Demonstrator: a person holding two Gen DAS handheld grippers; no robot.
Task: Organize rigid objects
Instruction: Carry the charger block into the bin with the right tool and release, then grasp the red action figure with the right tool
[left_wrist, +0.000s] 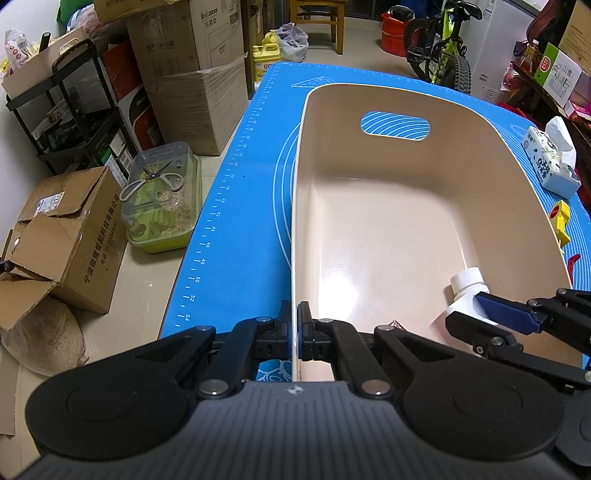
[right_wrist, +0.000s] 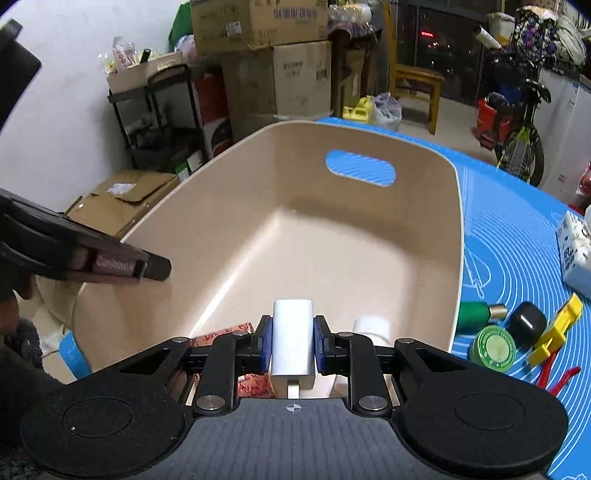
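A beige plastic bin (left_wrist: 388, 229) stands on the blue mat (left_wrist: 236, 206). My left gripper (left_wrist: 294, 334) is shut on the bin's near-left rim. My right gripper (right_wrist: 293, 345) is shut on a silver power bank (right_wrist: 293, 339) and holds it over the bin's (right_wrist: 258, 236) near end. A white bottle (left_wrist: 466, 286) lies in the bin's near right corner, beside the right gripper's fingers (left_wrist: 506, 314). The bottle (right_wrist: 371, 326) also shows in the right wrist view, with a red patterned item (right_wrist: 225, 332) below the gripper.
On the mat right of the bin lie a green bottle (right_wrist: 478, 312), a green round tin (right_wrist: 494, 349), a black case (right_wrist: 524, 323), a yellow clip (right_wrist: 556, 330), a red tool (right_wrist: 554, 373) and a tissue pack (left_wrist: 550, 158). Boxes (left_wrist: 192, 74) and a clear cage (left_wrist: 162, 195) stand off the table's left edge.
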